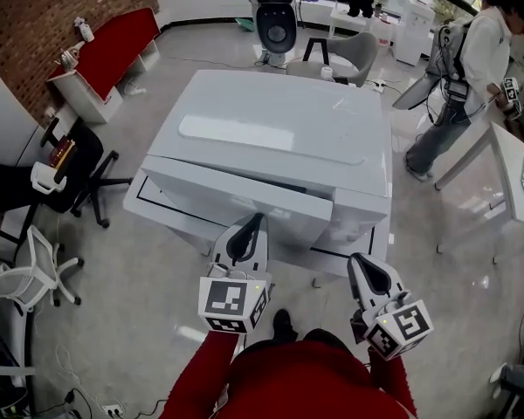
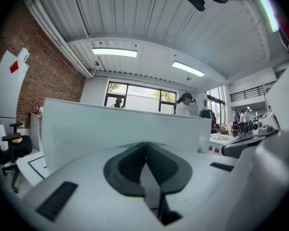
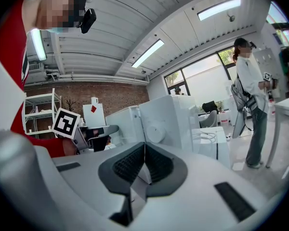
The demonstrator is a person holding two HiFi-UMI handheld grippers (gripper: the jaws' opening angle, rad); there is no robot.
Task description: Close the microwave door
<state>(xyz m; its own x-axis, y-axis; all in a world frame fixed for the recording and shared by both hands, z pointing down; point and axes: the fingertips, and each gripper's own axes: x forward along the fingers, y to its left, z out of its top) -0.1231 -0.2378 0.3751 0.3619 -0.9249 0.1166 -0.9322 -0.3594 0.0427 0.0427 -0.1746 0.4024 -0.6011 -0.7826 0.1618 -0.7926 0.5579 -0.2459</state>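
We stand over a boxy, glossy white microwave (image 1: 279, 138) on a white table (image 1: 144, 201) | flat door (image 1: 236, 195) ajar, angled toward us | left gripper (image 1: 257, 220), ribbed dark pads pressed together, empty, near the door's face | right gripper (image 1: 360, 262) likewise pinched together, off the front right corner | polished grey floor (image 1: 140, 304), brick wall (image 1: 35, 16).

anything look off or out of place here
Only the microwave door: it stands ajar, swung out at an angle from the front of the microwave instead of sitting flush. The left gripper, jaws together, is close in front of it. Nothing looks spilled or damaged.
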